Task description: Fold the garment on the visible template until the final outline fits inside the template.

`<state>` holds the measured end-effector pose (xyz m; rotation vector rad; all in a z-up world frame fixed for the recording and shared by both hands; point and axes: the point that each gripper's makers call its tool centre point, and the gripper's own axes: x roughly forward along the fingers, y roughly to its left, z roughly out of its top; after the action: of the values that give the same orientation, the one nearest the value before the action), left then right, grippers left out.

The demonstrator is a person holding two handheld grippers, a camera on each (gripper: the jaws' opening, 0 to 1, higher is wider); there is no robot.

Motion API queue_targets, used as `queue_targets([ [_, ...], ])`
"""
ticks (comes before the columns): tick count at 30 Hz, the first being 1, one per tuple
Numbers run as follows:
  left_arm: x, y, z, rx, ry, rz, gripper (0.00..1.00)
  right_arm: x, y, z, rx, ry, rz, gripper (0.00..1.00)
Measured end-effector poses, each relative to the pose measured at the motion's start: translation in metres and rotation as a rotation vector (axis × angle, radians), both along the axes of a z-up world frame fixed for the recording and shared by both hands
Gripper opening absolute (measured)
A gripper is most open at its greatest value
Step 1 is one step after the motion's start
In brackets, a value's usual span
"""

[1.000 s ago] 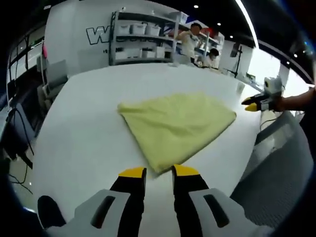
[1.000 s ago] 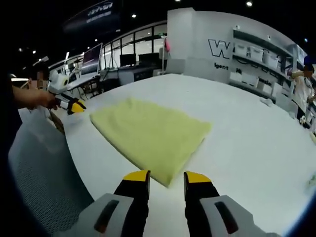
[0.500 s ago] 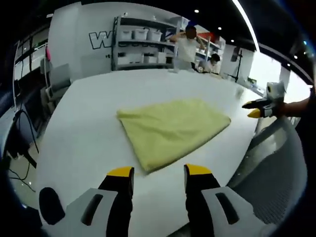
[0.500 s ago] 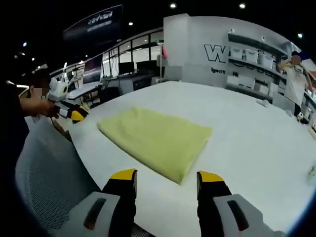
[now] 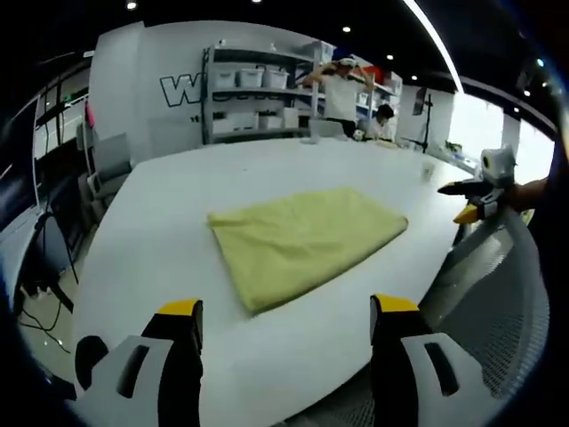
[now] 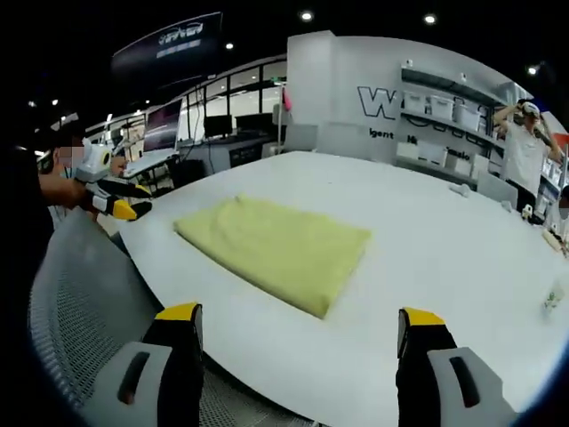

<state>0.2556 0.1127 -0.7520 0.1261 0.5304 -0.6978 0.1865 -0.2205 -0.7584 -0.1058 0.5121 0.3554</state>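
Since a second ago we have spread both pairs of jaws from a narrow gap to wide apart, and both cameras have pulled back from the cloth. Our left gripper [image 5: 284,311] stands open and empty, low at 6 o'clock in the left gripper view, with the yellow garment [image 5: 302,240] folded flat on the white table [image 5: 151,240] just past it toward 12 o'clock. Our right gripper [image 6: 298,320] is likewise open and holds nothing, and the garment [image 6: 276,249] lies ahead of it near the table edge.

We judge the folding about done: the cloth sits as a compact rectangle, untouched. We cannot make out any template outline on the table, so whether the fit is met stays uncertain.

On the far wall [image 5: 124,98] at 11 o'clock a large letter "W" [image 5: 178,87] begins a sign; the rest is hidden by shelving [image 5: 258,89]. Smaller lettering beneath is too blurred to read.
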Motion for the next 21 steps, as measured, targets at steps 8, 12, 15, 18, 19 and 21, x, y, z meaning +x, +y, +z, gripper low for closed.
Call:
queue_targets([
  [8,-0.0087,-0.0041,0.002,-0.008,-0.036,-0.007,0.86,0.0011,0.0025,0.0018,0.006,-0.016,0.016,0.97],
  [12,-0.0088,-0.0022,0.0012,-0.002,-0.047,0.001,0.93,0.0014,0.0033,0.0017,-0.001,-0.018,0.023,0.98],
  [15,-0.0098,-0.0014,0.0001,-0.005,-0.039,-0.001,0.96,0.0009,0.0033,0.0008,-0.002,-0.012,0.026,0.98],
  [18,-0.0086,0.0,0.0011,-0.009,-0.046,0.0,0.98,0.0009,0.0042,0.0016,-0.008,-0.013,0.031,0.98],
  [19,-0.0081,0.0006,0.0016,-0.007,-0.049,0.0,0.99,0.0008,0.004,0.0014,-0.01,-0.012,0.032,0.98],
  [21,-0.0075,0.0012,0.0014,-0.003,-0.048,-0.002,0.99,0.0008,0.0038,0.001,-0.011,-0.013,0.032,0.98],
])
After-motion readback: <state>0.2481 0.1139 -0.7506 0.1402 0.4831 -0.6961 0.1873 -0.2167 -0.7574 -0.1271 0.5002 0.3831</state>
